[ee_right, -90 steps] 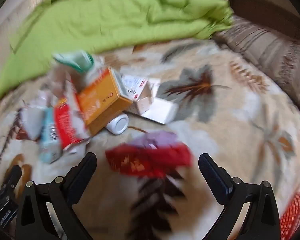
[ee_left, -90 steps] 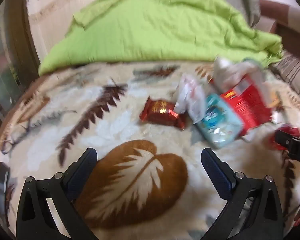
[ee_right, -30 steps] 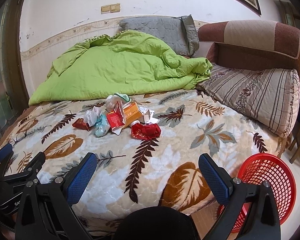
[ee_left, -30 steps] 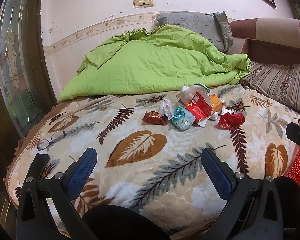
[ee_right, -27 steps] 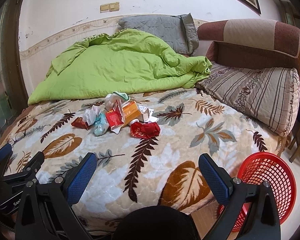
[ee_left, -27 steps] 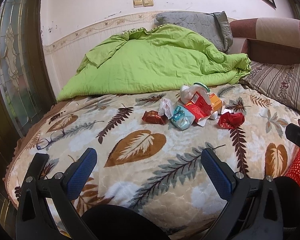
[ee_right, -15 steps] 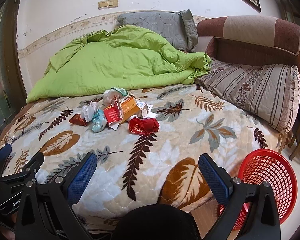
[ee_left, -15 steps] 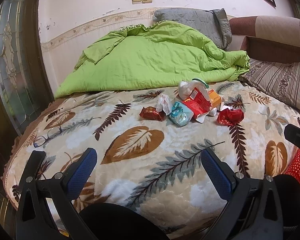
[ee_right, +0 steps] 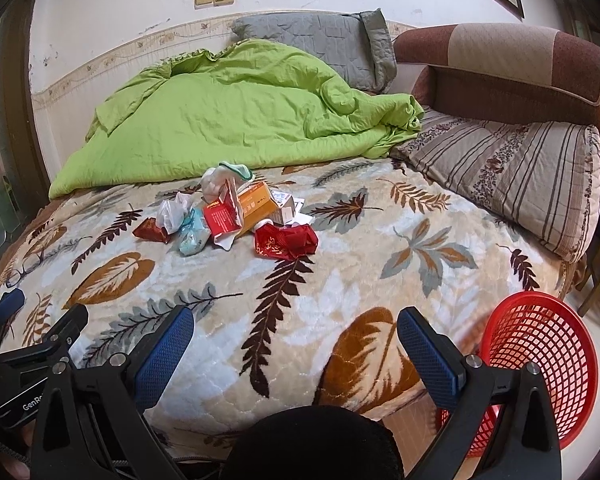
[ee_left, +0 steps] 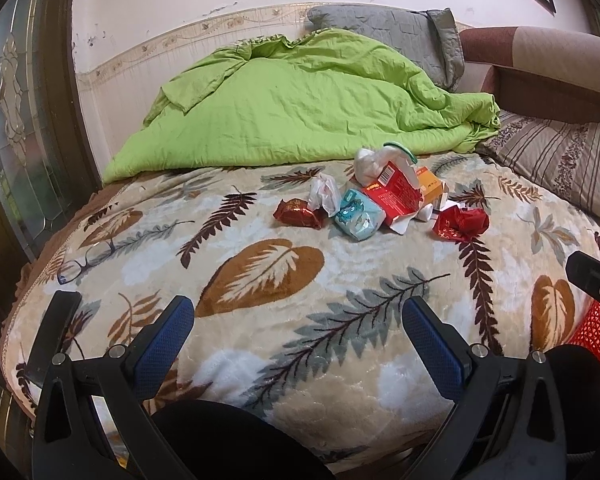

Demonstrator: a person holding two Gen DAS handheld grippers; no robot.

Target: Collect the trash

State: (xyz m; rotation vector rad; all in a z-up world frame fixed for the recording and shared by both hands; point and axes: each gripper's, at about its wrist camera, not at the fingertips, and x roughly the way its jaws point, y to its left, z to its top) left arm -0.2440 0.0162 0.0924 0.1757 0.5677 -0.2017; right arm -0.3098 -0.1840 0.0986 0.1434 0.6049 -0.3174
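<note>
A heap of trash lies mid-bed on the leaf-patterned blanket [ee_left: 260,268]: a dark red foil wrapper [ee_left: 298,213], white crumpled plastic [ee_left: 326,196], a light blue packet [ee_left: 358,218], a red carton [ee_left: 396,196], an orange box [ee_right: 256,204] and a crumpled red bag [ee_right: 286,242]. My left gripper [ee_left: 298,338] hangs open over the bed's near edge, far short of the heap, nothing between its blue pads. My right gripper [ee_right: 294,342] is open too, just as far back. A red mesh basket [ee_right: 540,364] stands on the floor at the bed's right corner.
A green quilt [ee_left: 300,108] and grey pillow [ee_right: 320,46] are piled at the back, a striped cushion [ee_right: 512,164] and brown headboard [ee_right: 512,64] on the right. Eyeglasses [ee_left: 86,260] lie at the blanket's left edge. A glass-paned door [ee_left: 16,120] stands on the left.
Three seconds ago both grippers were close over the heap; they have pulled far back to the bed's near edge. Over the last second they crept slightly forward and lower.
</note>
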